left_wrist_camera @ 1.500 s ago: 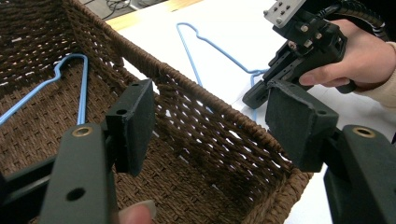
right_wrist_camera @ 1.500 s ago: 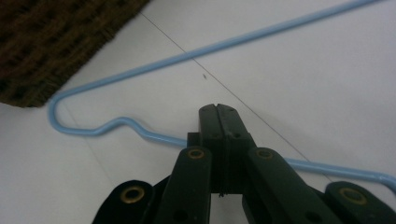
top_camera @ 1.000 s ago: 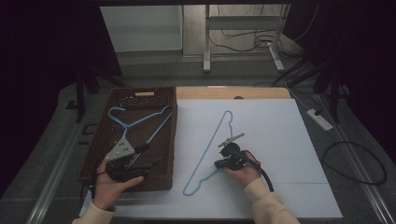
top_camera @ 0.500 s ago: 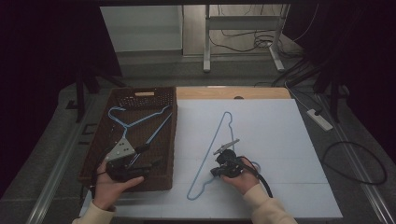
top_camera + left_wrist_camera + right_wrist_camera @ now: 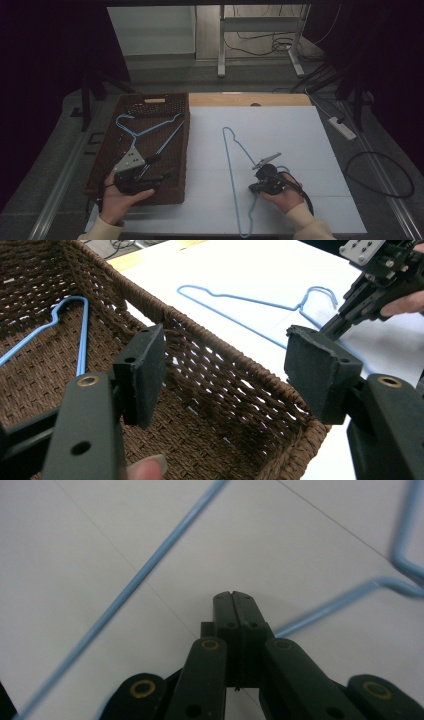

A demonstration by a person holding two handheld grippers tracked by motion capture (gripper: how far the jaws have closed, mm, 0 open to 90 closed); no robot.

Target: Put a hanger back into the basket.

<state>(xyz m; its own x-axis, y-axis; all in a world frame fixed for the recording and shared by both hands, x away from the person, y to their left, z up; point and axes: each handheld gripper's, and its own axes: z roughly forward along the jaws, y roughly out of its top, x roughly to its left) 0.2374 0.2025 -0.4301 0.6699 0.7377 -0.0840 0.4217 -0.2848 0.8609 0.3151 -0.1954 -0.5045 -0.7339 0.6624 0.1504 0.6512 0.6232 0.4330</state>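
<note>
While a woven brown basket (image 5: 177, 150) sits at the left of the white table sheet (image 5: 300, 145) in the high view, one blue wire hanger (image 5: 145, 131) is seen lying inside it and a second blue hanger (image 5: 231, 165) is laid out on the sheet to its right, stretching from the far middle towards the near edge. The left gripper (image 5: 159, 177) is held by a hand (image 5: 117, 200) over the basket's near end. The right gripper (image 5: 254, 188) is held low on the sheet, at the near part of the second hanger, its wire pinched between the closed jaws.

Seen from the left gripper view, the left gripper (image 5: 225, 367) is spread wide, with nothing caught between its pads, and is poised above the basket (image 5: 235, 390) floor just inside its right wall. Part of the basket hanger (image 5: 80, 330) is shown to the left. Beyond the rim, the other hanger (image 5: 240, 300) lies on the white sheet (image 5: 250, 265), with the right gripper (image 5: 345, 320) touching it.

From the right gripper view, the right gripper (image 5: 233, 596) is shown with its jaws pressed flat together, and a strand of the blue hanger (image 5: 325, 607) is clamped between them, emerging at the right. Another strand is seen crossing the sheet (image 5: 75, 555) diagonally at the left.
</note>
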